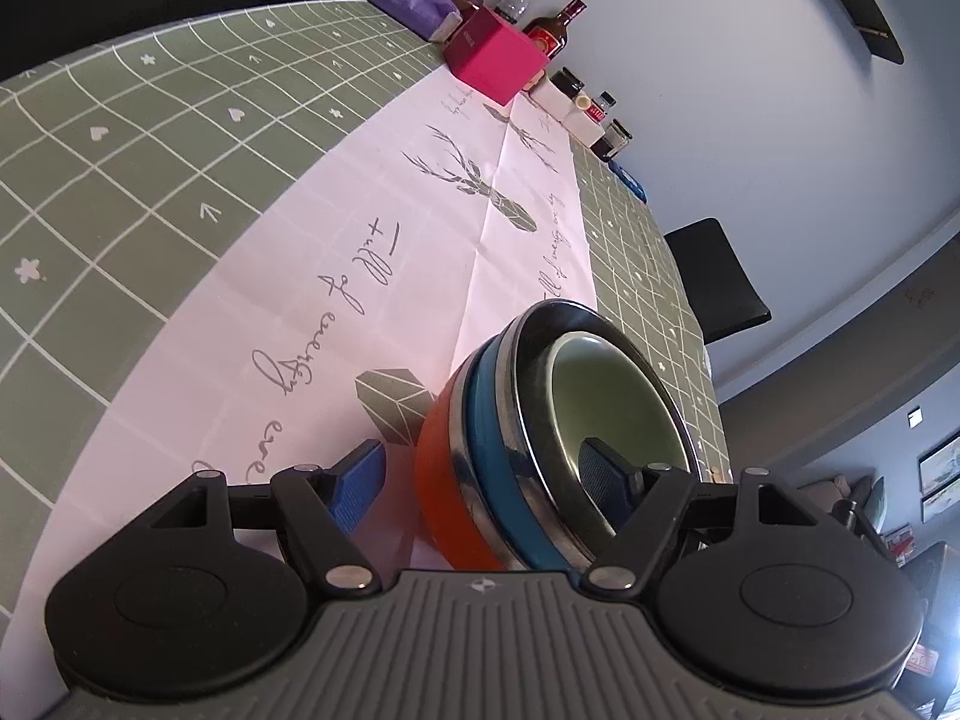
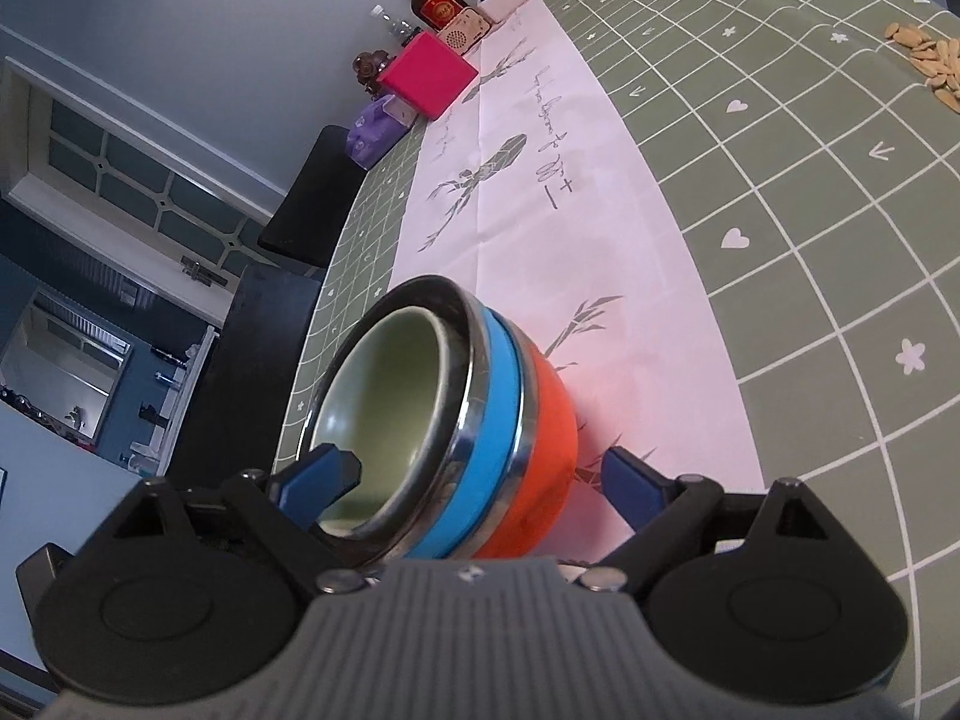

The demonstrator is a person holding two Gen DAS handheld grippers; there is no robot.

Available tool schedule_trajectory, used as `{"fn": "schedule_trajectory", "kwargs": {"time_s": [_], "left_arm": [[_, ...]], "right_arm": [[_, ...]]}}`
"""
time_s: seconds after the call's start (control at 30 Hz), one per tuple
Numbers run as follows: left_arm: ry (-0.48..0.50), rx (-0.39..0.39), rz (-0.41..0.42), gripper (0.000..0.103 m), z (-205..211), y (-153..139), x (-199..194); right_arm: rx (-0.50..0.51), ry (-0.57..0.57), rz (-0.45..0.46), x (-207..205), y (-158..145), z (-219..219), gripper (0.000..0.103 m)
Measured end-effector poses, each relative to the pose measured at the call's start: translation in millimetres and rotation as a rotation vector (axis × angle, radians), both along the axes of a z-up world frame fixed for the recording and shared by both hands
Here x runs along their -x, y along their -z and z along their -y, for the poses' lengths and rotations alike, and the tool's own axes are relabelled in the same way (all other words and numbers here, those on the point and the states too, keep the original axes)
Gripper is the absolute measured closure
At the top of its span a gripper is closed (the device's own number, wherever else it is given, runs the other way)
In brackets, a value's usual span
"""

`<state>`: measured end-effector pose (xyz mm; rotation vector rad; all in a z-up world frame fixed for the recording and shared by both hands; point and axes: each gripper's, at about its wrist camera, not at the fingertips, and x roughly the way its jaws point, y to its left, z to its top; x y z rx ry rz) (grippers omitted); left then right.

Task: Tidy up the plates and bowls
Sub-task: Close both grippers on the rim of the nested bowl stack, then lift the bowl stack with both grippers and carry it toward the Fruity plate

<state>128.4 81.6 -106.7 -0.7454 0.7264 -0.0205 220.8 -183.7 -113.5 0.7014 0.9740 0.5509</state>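
Your left gripper (image 1: 480, 480) and right gripper (image 2: 474, 480) both gape wide, each straddling the wall of the nested bowl stack (image 1: 540, 450): one finger inside the green bowl (image 2: 384, 396), one outside the orange bowl (image 2: 540, 456), on the white runner (image 1: 336, 276).

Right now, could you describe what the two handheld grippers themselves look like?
Both look alike. The left gripper and right gripper each have a grey ribbed body with a small round emblem, two round black discs at its sides, black linkage arms joined by silver rivets, and blue fingers with textured pads. No cables, sleeves or hands show.
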Motion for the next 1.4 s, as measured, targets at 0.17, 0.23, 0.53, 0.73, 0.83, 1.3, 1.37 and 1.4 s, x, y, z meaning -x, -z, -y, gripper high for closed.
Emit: {"fn": "schedule_trajectory", "kwargs": {"time_s": [0.17,0.23,0.53,0.73,0.83,1.3,1.37,1.4], "left_arm": [[0.013,0.003,-0.002,0.020,1,4,-5],[0.020,-0.013,-0.006,0.022,3,2,-6],[0.052,-0.030,-0.020,0.025,5,-1,-9],[0.083,-0.044,-0.020,0.033,8,-4,-15],[0.090,-0.063,-0.025,0.034,10,-5,-16],[0.094,-0.082,-0.039,0.035,12,-7,-16],[0.091,-0.086,-0.035,0.035,11,-8,-16],[0.090,-0.087,-0.034,0.035,11,-8,-15]], "right_arm": [[-0.010,0.013,-0.016,-4,7,-1,0.015],[-0.018,0.020,-0.026,-5,9,0,0.021],[0.012,0.055,-0.040,-2,9,-8,0.034],[-0.006,0.060,-0.057,-3,9,-3,0.037],[0.001,0.053,-0.053,-3,9,-3,0.038],[0.028,0.042,-0.050,-5,5,-6,0.042],[0.026,0.041,-0.052,-5,5,-6,0.043],[0.027,0.041,-0.051,-5,5,-6,0.045]]}}
